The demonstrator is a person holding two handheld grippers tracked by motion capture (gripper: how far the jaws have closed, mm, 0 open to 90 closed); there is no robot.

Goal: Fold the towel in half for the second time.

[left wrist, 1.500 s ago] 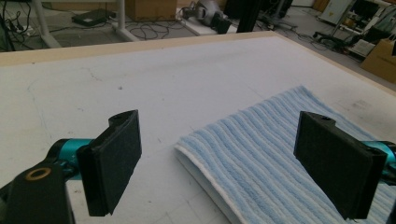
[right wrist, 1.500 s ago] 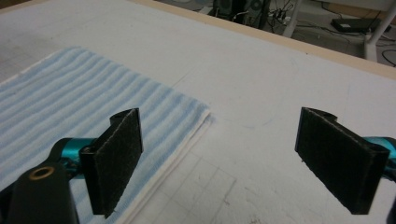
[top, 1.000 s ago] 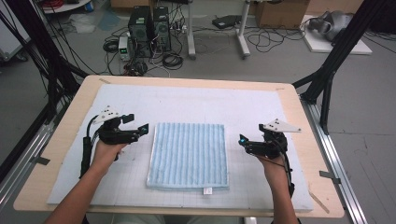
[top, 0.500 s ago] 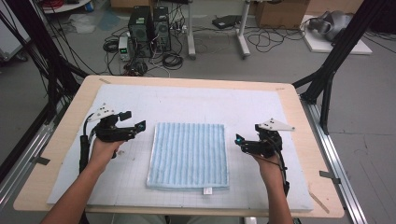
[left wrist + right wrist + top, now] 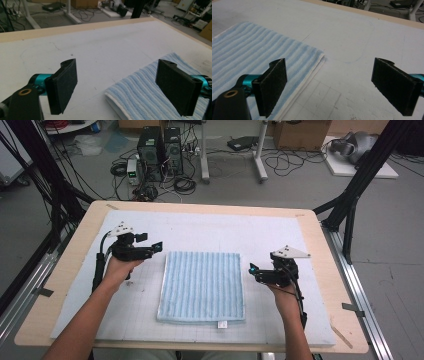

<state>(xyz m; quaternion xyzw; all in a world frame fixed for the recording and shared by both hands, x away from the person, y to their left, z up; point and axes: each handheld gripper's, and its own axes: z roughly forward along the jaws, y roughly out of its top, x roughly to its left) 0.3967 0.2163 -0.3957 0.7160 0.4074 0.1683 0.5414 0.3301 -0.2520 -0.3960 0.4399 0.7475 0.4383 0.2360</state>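
Workshop floor beyond the table [image 5: 320, 227]: grey concrete, tangled cables, two computer towers [image 5: 160, 147], white desk legs, black frame struts at both sides. Table: light wooden top, covered almost edge to edge by a white mat [image 5: 200, 232] with a faint pencilled grid and a few small dark specks.

Towel [image 5: 201, 286]: light blue with paler lengthwise stripes, folded to a near square, flat on the mat, white hem along the edges, small white tag at the near edge. Layered fold visible at the corner in the left gripper view [image 5: 150, 92] and along the white-edged side in the right gripper view [image 5: 249, 60].

Left gripper [image 5: 156, 247]: held in the left hand [image 5: 120, 269], jaws spread wide, nothing between them. Pads [image 5: 65, 87] black and foam-faced on teal mounts. Position of the towel relative to this gripper: just beside the tips, to the right, far left corner nearest; right jaw above the towel's corner, left jaw above bare mat.

Right gripper [image 5: 254, 269]: held in the right hand [image 5: 286, 296], jaws likewise wide apart and empty. Position of the towel relative to this gripper: just beside the tips, to the left, right-hand edge nearest; left jaw above the striped cloth, right jaw above bare mat.

Towel centred between the two grippers. Contact between jaws and cloth: not determinable from these views.
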